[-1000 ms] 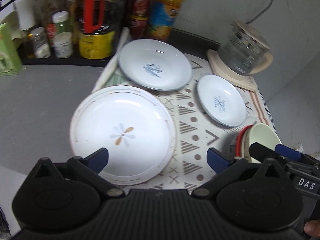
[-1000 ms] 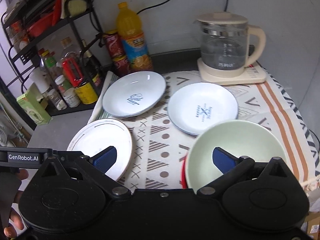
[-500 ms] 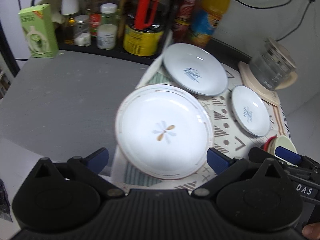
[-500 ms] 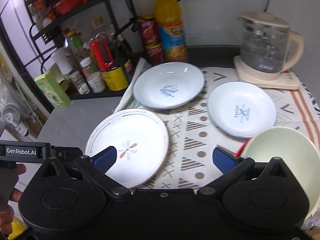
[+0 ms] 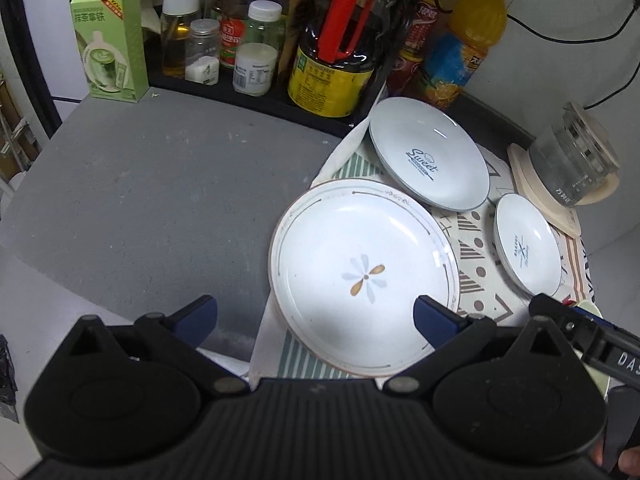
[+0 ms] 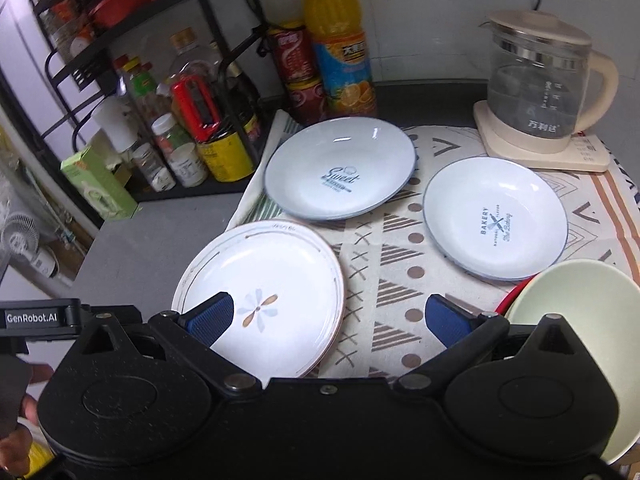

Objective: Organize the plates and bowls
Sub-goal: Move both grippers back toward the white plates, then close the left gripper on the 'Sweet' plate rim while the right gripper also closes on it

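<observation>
A large white flower-print plate [image 5: 364,276] [image 6: 264,296] lies on the patterned cloth at the near left. Behind it rests a pale blue "Sweet" plate [image 5: 428,160] [image 6: 340,168], and to the right a smaller "Bakery" plate [image 5: 528,244] [image 6: 496,216]. A pale green bowl [image 6: 572,312] sits in a red-rimmed bowl at the near right. My left gripper [image 5: 316,320] hangs open above the flower plate's near left edge. My right gripper [image 6: 328,320] is open too, above that plate's right edge and the cloth. Neither holds anything.
A black rack [image 6: 132,40] with bottles, jars and a green box [image 5: 108,40] lines the back left. An orange juice bottle [image 6: 340,40] and red cans stand behind the plates. A glass kettle [image 6: 540,84] sits back right. Bare grey tabletop [image 5: 152,200] spreads left of the cloth.
Both grippers have pulled back and shifted left, so the plates look smaller and further right. The green bowl slid toward the right edge of both views. The jaws stayed open.
</observation>
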